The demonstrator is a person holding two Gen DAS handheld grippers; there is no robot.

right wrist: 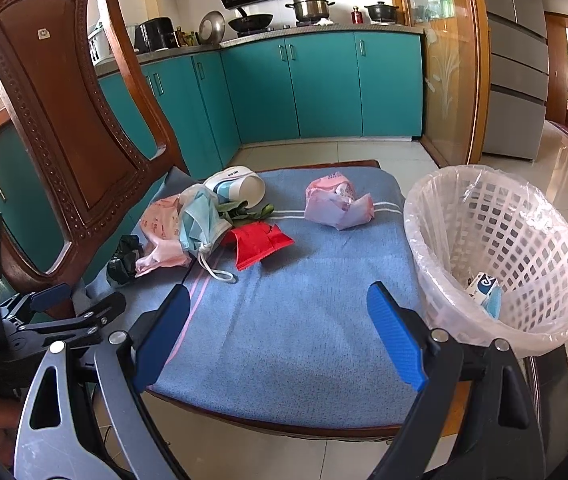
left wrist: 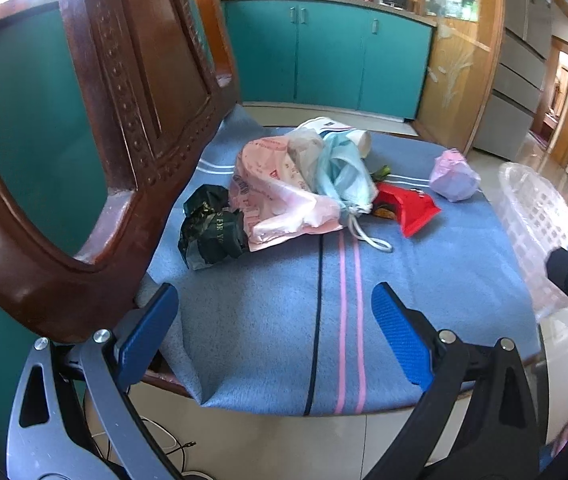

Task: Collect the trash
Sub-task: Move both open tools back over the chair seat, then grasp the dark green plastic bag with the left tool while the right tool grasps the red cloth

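Both tongs wide open, empty, over chair seat w/ trash.

L wrist: left tongs [left wrist: 276, 336] spread wide, nothing held, above the blue towel [left wrist: 268, 320] on the chair seat. Trash pile mid-seat: black bag [left wrist: 210, 232] touching pink plastic bag [left wrist: 280, 196], blue face mask [left wrist: 343, 172] on top, red wrapper [left wrist: 411, 208] just beside, lilac crumpled bag [left wrist: 453, 176] apart to the right. R wrist: right tongs [right wrist: 280, 336] also wide open, empty. White lined basket [right wrist: 499, 248] at seat's right edge, blue-white carton [right wrist: 483, 286] inside. White paper cup [right wrist: 240, 190] on its side behind pile; chair back [right wrist: 56, 120] left.
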